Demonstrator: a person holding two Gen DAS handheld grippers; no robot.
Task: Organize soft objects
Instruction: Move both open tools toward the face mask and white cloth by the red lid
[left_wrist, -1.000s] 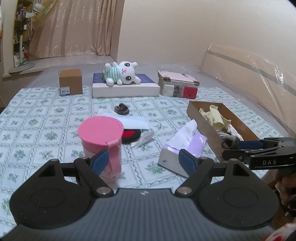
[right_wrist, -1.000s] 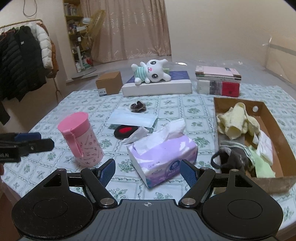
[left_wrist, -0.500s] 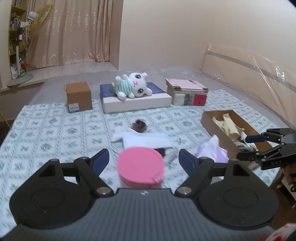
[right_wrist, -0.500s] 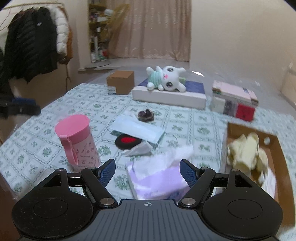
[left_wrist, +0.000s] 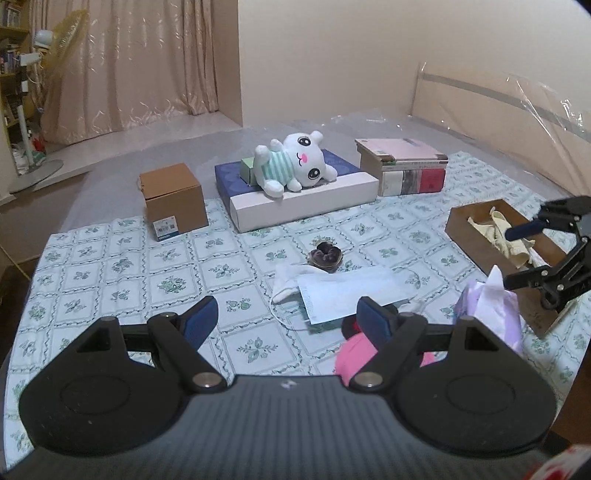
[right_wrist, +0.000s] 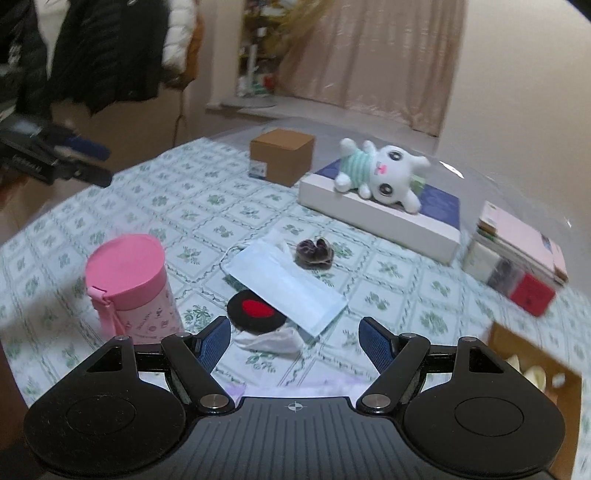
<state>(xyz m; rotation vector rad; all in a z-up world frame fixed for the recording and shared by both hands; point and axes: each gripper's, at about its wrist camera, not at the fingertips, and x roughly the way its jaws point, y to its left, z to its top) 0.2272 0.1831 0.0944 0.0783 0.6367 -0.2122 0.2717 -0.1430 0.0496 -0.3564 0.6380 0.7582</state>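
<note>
A white plush bunny (left_wrist: 291, 166) (right_wrist: 380, 171) lies on a flat box at the back. On the patterned cloth lie a pale blue face mask (left_wrist: 351, 291) (right_wrist: 288, 284), a dark scrunchie (left_wrist: 325, 254) (right_wrist: 314, 251) and a white sock (left_wrist: 286, 282). At the right, a brown tray (left_wrist: 476, 232) holds yellowish cloths. My left gripper (left_wrist: 286, 317) hovers open and empty over the cloth, left of the mask. My right gripper (right_wrist: 295, 332) is open and empty above a crumpled tissue (right_wrist: 269, 341). The right gripper (left_wrist: 515, 256) also shows at the right edge of the left wrist view.
A pink lidded cup (right_wrist: 129, 284) stands at the front left, near a black disc with a red spot (right_wrist: 255, 310). A purple tissue pack (left_wrist: 491, 314) sits by the tray. A cardboard box (left_wrist: 173, 201) and stacked books (left_wrist: 406, 170) line the back. Coats (right_wrist: 92, 55) hang beyond the left edge.
Both grippers swung sideways, still open. The pink cup slid from the left finger to under the right finger in the left view. The right view rolled, and the tissue pack dropped below its jaws.
</note>
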